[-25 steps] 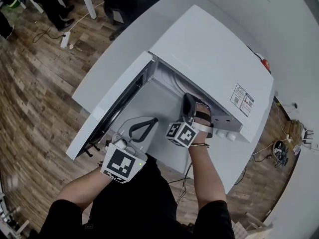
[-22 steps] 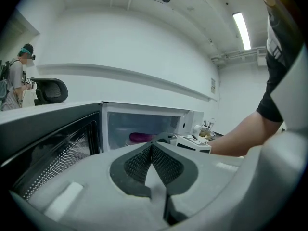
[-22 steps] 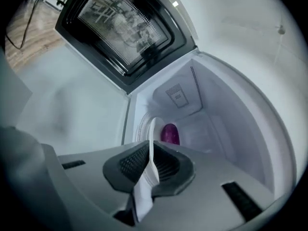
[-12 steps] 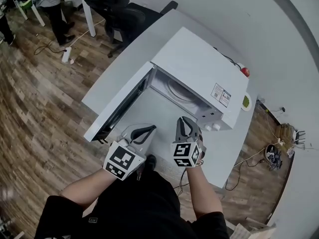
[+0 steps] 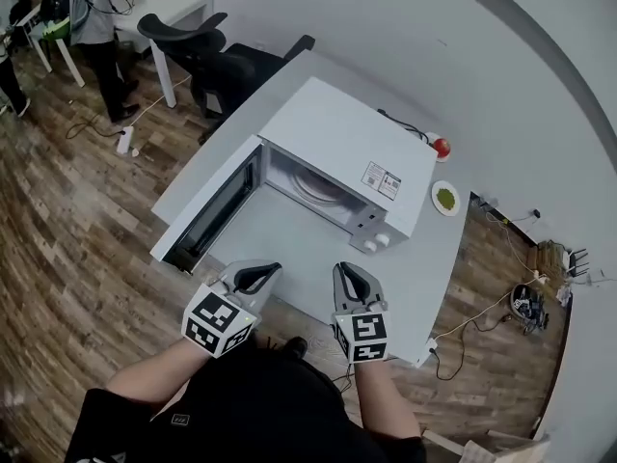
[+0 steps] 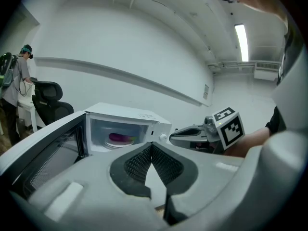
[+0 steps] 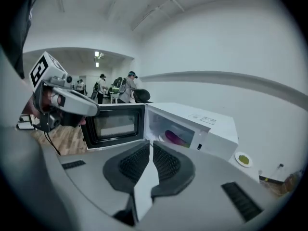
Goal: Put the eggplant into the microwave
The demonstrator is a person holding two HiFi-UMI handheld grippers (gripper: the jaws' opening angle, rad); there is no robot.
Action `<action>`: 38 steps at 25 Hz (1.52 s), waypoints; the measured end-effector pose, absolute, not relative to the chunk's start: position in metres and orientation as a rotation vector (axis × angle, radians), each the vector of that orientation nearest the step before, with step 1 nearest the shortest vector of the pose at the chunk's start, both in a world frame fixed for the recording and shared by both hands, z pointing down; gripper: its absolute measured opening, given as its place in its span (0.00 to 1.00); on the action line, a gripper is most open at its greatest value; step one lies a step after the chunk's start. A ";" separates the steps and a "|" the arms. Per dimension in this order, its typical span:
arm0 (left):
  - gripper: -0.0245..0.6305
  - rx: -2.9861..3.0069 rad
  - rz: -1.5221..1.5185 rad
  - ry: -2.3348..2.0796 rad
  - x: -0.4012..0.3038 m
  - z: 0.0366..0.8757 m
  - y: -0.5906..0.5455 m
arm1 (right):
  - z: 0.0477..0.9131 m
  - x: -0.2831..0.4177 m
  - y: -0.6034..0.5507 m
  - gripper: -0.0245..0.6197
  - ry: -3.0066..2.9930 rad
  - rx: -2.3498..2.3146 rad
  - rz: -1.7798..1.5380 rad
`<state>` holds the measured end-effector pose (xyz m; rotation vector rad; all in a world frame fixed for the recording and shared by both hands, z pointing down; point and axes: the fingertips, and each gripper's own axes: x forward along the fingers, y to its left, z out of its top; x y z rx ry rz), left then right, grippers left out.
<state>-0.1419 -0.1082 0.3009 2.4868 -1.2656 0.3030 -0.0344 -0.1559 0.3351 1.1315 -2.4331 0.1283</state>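
Note:
A white microwave point(image 5: 347, 143) stands on the white table point(image 5: 289, 244) with its door point(image 5: 207, 215) swung open to the left. The purple eggplant point(image 6: 120, 138) point(image 7: 175, 137) lies on the glass turntable point(image 5: 313, 186) inside; the head view does not show it. My left gripper point(image 5: 276, 267) point(image 6: 151, 144) hovers over the table's near edge, shut and empty. Beside it, my right gripper point(image 5: 345, 267) point(image 7: 150, 143) is also shut with nothing in it. Both stand well back from the cavity, pointing toward it.
A small plate with something green point(image 5: 445, 198) and a red object point(image 5: 442, 147) sit right of the microwave. A black office chair point(image 5: 207, 51) stands behind the table. A person point(image 5: 92, 17) stands at far left. Cables lie on the wooden floor point(image 5: 77, 210).
My right gripper has come out of the microwave's mouth, drawn back toward me and rolled upright. The left gripper has also drawn back. The eggplant stays inside.

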 end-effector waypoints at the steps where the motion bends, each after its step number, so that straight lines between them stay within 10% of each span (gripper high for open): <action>1: 0.05 2.479 0.303 -1.260 -0.137 0.300 -0.105 | 0.331 -0.026 -0.151 0.09 -2.448 1.141 0.147; 38: 0.05 2.649 0.240 -1.238 -0.048 0.224 -0.082 | 0.212 0.067 -0.078 0.06 -2.906 1.176 0.334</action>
